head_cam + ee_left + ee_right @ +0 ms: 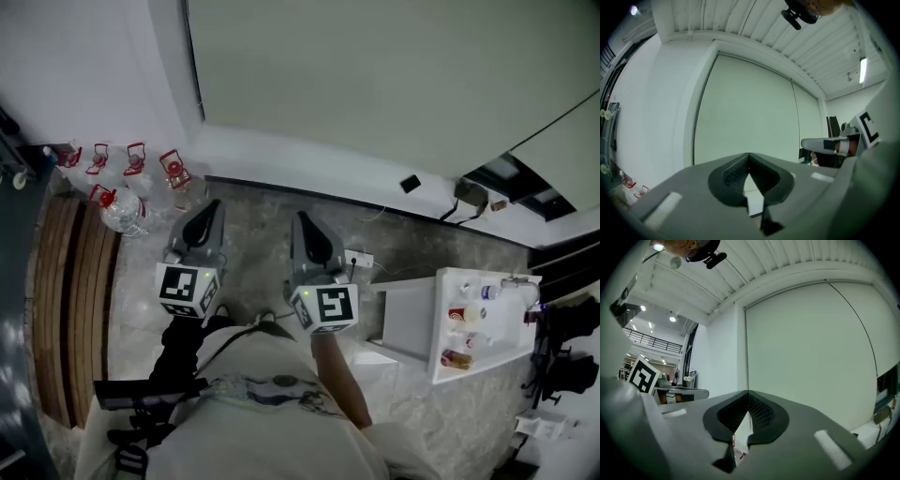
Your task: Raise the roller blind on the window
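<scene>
Left hand-held gripper (214, 206) and right hand-held gripper (302, 220), both with jaws together and empty, face the wall. Water bottles (127, 192) stand on the floor at left, a white cart (487, 349) at right. Ahead, the pale-green roller blind (375, 66) hangs flat, down to the sill.

left gripper (210, 214): grey wedge shell, black ribbed pads (732, 174), black-and-white left marker cube (188, 287)
right gripper (305, 225): same grey shell, right marker cube (326, 307) with green light
clothing: pale printed T-shirt (272, 380)
</scene>
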Available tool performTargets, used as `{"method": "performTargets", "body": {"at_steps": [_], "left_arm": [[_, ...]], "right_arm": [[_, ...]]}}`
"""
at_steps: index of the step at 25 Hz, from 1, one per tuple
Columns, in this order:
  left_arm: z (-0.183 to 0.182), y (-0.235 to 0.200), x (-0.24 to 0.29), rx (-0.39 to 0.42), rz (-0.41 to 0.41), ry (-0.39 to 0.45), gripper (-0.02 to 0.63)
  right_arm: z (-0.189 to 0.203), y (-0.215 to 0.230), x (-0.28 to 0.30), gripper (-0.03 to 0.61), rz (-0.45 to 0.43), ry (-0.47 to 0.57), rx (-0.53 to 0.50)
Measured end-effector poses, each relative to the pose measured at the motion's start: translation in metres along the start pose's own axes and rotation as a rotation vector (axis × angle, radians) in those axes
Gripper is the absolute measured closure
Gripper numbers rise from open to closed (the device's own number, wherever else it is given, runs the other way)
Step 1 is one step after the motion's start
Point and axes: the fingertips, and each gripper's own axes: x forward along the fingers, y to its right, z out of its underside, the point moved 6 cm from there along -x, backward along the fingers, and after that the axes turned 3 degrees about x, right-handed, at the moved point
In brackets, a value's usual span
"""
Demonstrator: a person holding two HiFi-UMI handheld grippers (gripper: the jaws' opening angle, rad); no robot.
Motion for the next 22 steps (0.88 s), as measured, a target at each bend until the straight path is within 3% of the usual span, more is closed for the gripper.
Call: {"method": "performTargets", "body": {"at_steps": [5,10,22], "left_arm": [[0.004,0.000,0.000,-0.033,-0.009,-0.023,0.615],[0.005,-0.012,-0.001,-0.011,-0.060,-0.035,0.615],[-0.001,-0.091,0.076,-0.026,-0.045,0.002,0.615]], "right_arm": [[-0.004,0.016,-0.006,0.577,-0.035,0.017,0.002],[0.006,0.028,0.000,0.577,-0.040,-0.008,0.025],[-0.001,0.033,0.106,0.577,-0.003,-0.014,0.012]]}}
